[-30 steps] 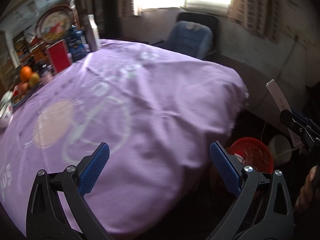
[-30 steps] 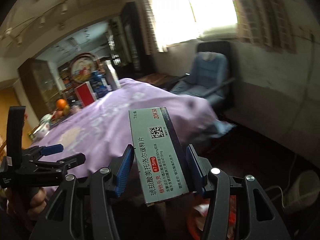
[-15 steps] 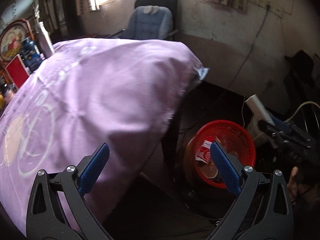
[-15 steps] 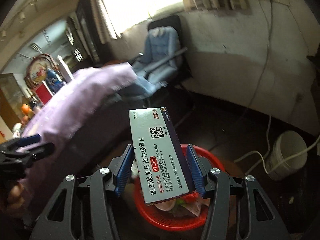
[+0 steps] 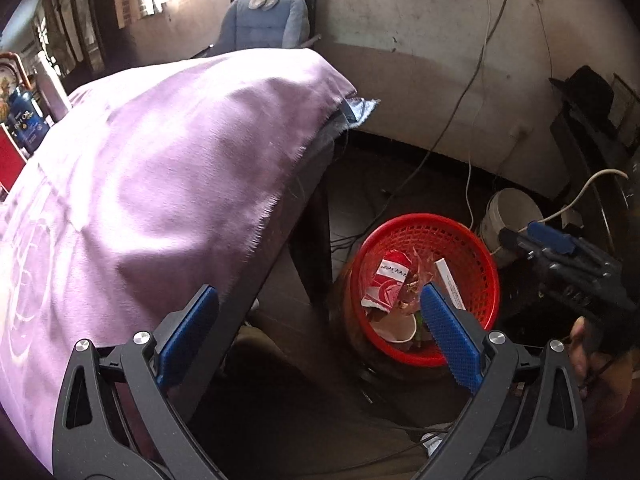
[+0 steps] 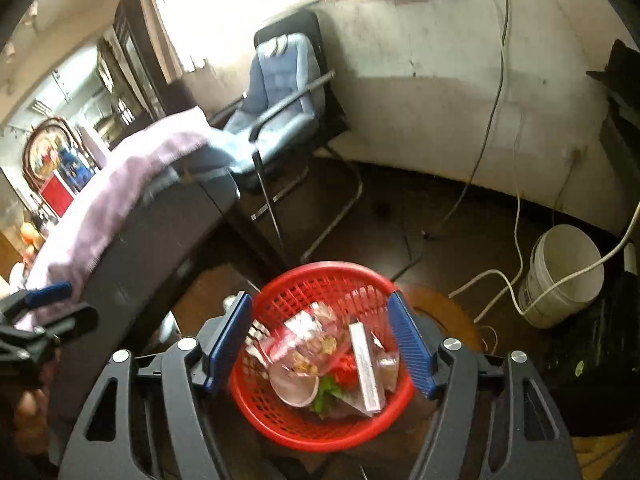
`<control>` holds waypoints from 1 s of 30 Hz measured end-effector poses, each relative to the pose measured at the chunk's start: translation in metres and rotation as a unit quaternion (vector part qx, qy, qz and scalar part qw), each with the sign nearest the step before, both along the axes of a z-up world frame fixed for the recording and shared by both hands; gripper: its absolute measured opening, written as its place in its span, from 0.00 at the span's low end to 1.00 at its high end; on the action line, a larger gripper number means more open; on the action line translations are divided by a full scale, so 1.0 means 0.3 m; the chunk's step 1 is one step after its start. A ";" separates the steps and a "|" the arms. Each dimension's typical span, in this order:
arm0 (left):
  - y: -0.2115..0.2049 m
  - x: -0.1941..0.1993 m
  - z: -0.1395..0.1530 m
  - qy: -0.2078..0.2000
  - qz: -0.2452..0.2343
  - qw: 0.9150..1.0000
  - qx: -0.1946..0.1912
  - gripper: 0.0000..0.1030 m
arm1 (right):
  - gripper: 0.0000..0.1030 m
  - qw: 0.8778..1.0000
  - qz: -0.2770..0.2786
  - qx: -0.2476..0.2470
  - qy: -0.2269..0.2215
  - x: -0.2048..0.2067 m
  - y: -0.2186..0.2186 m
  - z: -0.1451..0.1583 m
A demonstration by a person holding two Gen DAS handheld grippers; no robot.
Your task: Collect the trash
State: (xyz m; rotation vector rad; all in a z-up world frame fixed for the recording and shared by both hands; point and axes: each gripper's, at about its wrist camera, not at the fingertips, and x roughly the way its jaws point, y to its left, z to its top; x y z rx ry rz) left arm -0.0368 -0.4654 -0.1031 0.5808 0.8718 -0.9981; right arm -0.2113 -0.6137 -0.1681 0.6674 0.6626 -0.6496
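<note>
Dark floor, red mesh basket (image 6: 280, 424), white carton (image 6: 364, 368) inside.

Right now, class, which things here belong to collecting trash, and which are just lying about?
Belong to the job:
red basket
medicine box lying in it
paper cup in it
right gripper, open above it

Just lying about:
white bucket
blue chair
purple tablecloth

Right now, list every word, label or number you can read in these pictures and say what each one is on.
"Fish Oil": seemingly this, on the blue bottle at the far edge of the table; small and partly blurred.
Red and white wrapper in the red basket: dark lettering, too blurred to read.
White box in the basket: print too small and blurred to read.
Nothing else legible.
</note>
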 end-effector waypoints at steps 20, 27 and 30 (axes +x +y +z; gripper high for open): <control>0.118 -0.099 0.076 -0.045 -0.014 0.998 -0.038 0.93 | 0.93 0.995 0.002 -0.073 0.064 -0.053 0.198 0.235; 0.181 -0.171 0.092 -0.059 -0.029 0.996 -0.054 0.93 | 0.94 0.991 -0.007 -0.099 0.092 -0.122 0.281 0.267; 0.203 -0.191 0.100 -0.066 -0.030 0.996 -0.060 0.93 | 0.94 0.989 -0.004 -0.101 0.106 -0.144 0.308 0.263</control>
